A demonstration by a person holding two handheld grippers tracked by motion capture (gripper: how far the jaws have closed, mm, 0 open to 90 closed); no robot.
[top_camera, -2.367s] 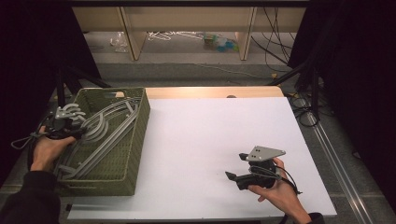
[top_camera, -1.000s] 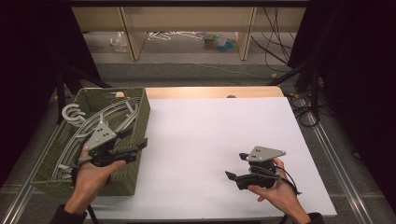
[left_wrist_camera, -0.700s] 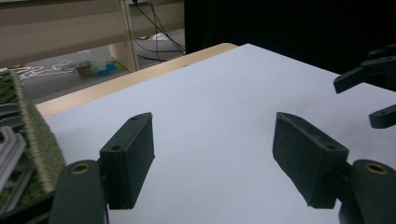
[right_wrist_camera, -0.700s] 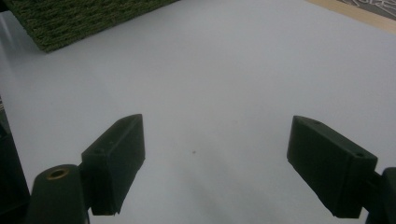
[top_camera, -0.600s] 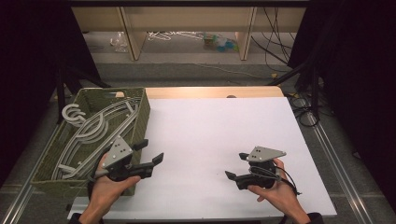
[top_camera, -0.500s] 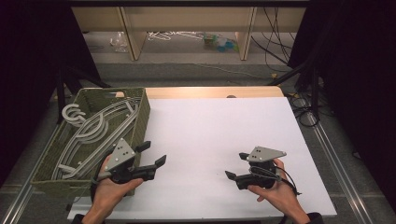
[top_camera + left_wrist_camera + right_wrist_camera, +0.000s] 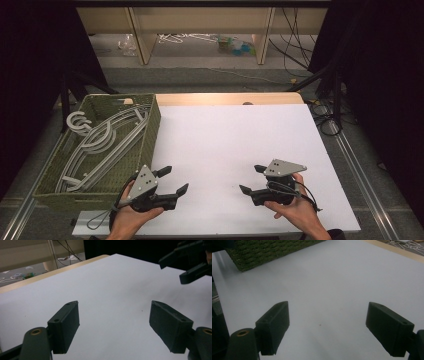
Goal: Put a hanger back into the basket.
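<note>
Nearby, basket [image 7: 150, 135] of hangers [image 7: 100, 145] just beside left claw [image 7: 172, 181].

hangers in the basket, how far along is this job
Done, it seems: the grey hangers lie in the green basket, on the white table. In hand: nothing; the left tongs, which have just been opening, and the right tongs gape empty above the table. Left: apparently nothing to collect.

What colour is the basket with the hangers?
Olive green, woven; the basket shows best in the high view.
</note>
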